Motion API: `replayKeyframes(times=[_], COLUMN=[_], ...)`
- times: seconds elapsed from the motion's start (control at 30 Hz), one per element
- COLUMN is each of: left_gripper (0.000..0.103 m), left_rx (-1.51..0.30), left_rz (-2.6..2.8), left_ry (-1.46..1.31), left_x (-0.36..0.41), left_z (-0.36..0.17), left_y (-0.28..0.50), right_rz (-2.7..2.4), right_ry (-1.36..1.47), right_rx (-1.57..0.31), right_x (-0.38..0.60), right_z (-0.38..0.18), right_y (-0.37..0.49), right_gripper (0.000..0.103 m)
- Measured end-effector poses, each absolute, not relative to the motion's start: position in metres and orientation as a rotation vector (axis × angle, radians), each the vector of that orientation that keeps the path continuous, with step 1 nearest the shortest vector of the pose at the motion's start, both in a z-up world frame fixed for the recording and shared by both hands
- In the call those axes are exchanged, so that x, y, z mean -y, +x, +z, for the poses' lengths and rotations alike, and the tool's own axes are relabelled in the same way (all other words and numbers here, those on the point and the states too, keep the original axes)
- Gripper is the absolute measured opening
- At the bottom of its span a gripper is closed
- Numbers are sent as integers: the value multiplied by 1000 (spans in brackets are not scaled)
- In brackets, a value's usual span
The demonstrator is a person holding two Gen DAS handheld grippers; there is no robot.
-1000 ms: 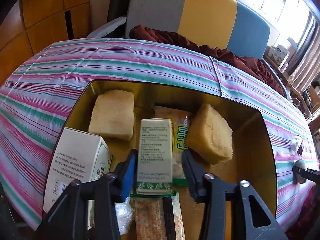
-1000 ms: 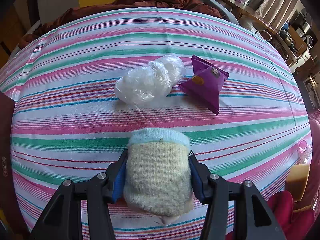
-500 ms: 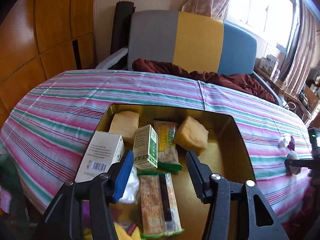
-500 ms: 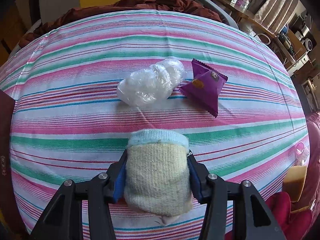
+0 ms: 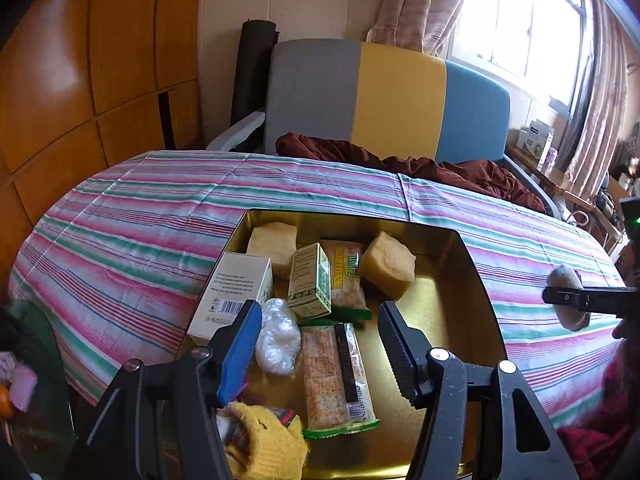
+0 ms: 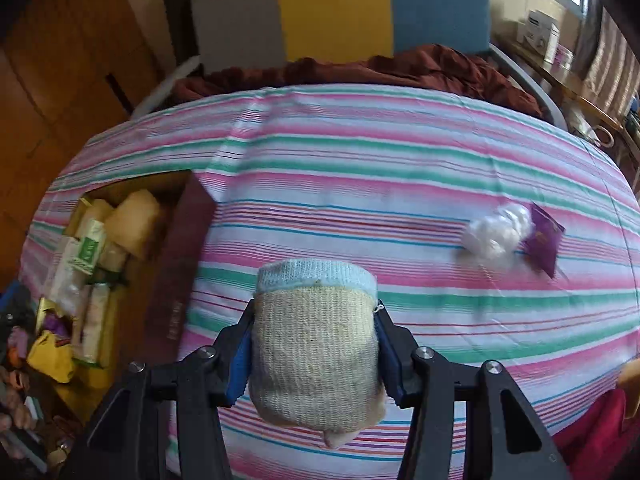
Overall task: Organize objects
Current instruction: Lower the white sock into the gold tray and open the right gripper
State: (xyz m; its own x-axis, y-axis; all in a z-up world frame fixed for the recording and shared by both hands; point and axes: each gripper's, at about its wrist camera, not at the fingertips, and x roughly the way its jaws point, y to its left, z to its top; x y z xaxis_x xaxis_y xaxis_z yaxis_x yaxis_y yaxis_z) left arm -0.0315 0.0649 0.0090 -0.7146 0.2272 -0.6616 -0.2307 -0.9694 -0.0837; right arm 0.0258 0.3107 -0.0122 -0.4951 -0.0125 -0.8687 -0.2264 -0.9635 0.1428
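Sock [image 6: 316, 344] clamped in right gripper [image 6: 316, 354], above striped cloth [image 6: 400, 168], tin [image 5: 476, 280] off to left; carry across, lower into bare corner, then release. Left gripper [image 5: 320, 344] opening, empty, over tin contents; keep clear

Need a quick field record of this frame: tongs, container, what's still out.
left tongs: opening, nothing between them, over gold tin
right tongs: shut on rolled knit sock
gold tin: holds boxes, snack packs, sponges
still on striped cloth: clear plastic wad, purple packet
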Motion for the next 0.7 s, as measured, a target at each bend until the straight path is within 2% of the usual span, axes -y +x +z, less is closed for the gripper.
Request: replayKeyframes(times=[0.3, 0.53, 0.7], left_gripper=[63, 68, 70], left_rx=[66, 158, 192], left_rz=[2720, 2757, 2778], left_ry=[-1047, -1065, -1092], left_x=[-43, -15, -5], left_z=[9, 9, 6], left_y=[-27, -31, -36], right_rz=[2808, 2748, 2687], right_ry=[-1611, -1782, -1826], right_rx=[-190, -108, -136], right_x=[-202, -149, -140], right_z=[-9, -45, -73], right_y=[-29, -60, -78], right_gripper=[53, 53, 54])
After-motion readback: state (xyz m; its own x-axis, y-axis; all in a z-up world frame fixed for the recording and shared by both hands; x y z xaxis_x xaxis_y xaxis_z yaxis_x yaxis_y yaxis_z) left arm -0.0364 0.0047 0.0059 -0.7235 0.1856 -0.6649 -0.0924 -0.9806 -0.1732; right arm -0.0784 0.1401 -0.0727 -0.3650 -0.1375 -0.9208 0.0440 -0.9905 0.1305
